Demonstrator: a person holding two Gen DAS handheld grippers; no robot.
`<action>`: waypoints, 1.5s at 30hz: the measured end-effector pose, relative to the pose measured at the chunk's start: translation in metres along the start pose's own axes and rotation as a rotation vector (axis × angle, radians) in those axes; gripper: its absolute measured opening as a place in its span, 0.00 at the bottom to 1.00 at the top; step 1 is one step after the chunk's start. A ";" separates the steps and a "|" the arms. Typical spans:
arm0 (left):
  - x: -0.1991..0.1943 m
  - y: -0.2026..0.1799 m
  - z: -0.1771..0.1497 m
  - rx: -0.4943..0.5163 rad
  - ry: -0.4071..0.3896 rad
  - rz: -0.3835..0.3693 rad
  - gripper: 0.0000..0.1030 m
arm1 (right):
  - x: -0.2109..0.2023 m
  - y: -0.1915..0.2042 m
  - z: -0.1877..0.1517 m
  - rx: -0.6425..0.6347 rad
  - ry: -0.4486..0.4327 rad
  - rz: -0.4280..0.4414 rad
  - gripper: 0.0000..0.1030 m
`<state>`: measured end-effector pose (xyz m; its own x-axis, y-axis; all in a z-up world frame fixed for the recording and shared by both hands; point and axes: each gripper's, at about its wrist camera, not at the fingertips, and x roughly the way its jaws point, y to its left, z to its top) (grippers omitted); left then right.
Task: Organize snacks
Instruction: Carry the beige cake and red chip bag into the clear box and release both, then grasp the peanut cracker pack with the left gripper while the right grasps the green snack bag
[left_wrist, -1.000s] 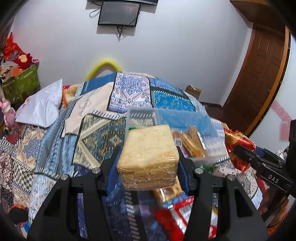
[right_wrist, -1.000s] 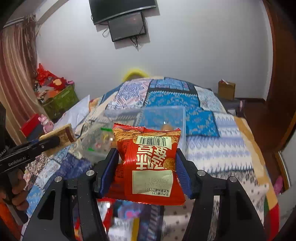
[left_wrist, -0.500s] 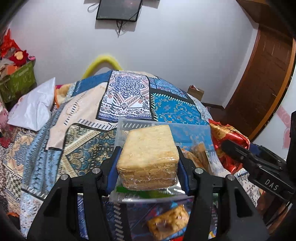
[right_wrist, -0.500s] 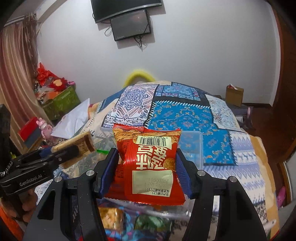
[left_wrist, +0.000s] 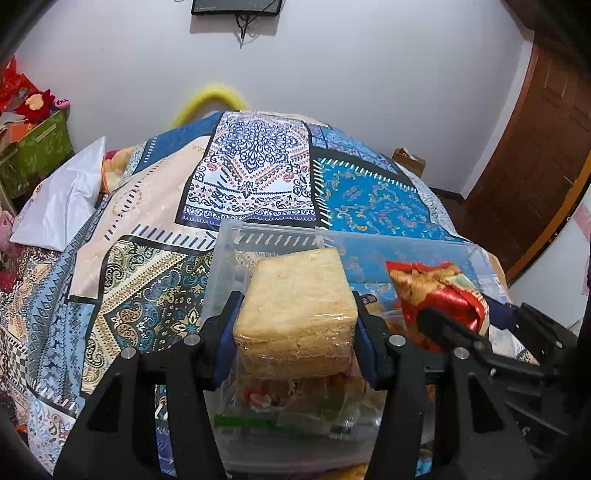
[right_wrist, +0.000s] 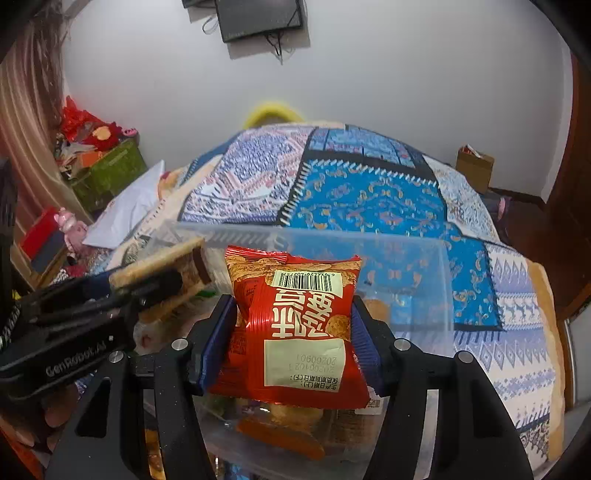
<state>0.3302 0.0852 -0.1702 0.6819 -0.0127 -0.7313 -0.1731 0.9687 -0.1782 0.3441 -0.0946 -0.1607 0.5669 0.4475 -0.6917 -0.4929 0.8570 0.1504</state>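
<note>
Two handheld grippers hang over a clear bin (left_wrist: 406, 247) on a bed spread with a patchwork quilt (left_wrist: 255, 173). The left gripper (left_wrist: 295, 332) has its blue-padded fingers (left_wrist: 225, 332) clamped on both sides of a wrapped cracker stack (left_wrist: 295, 306), held above the bin's left half; loose snack packets (left_wrist: 280, 406) lie in the bin under it. The right gripper (right_wrist: 293, 339) has its fingers (right_wrist: 364, 339) pressed against the sides of a red bag (right_wrist: 295, 325), barcode uppermost and print upside down, held over the bin's near edge with more packets visible below. In the left view the red bag (left_wrist: 439, 295) shows at right, just beside the cracker stack but apart from it, with the right gripper's black finger across its lower part. In the right view the stack (right_wrist: 162, 273) appears at left, tilted, in the left gripper (right_wrist: 147, 288), above the bin's left end. A white pillow (left_wrist: 62, 206) lies at the bed's left edge, a green box (left_wrist: 37, 151) stands past it, and a cardboard box (right_wrist: 474, 166) sits on the floor by the far wall.
</note>
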 end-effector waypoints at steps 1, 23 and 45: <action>0.002 -0.001 0.000 0.001 0.001 0.000 0.52 | 0.002 -0.001 -0.001 0.004 0.008 -0.001 0.56; -0.074 -0.013 -0.003 0.047 -0.037 -0.050 0.56 | -0.056 -0.006 0.002 0.010 -0.050 -0.008 0.59; -0.066 -0.008 -0.098 0.085 0.128 -0.065 0.64 | -0.060 -0.013 -0.076 0.002 0.051 -0.031 0.72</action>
<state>0.2164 0.0537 -0.1849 0.5923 -0.1023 -0.7992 -0.0668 0.9823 -0.1753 0.2661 -0.1523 -0.1749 0.5474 0.4075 -0.7310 -0.4743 0.8707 0.1302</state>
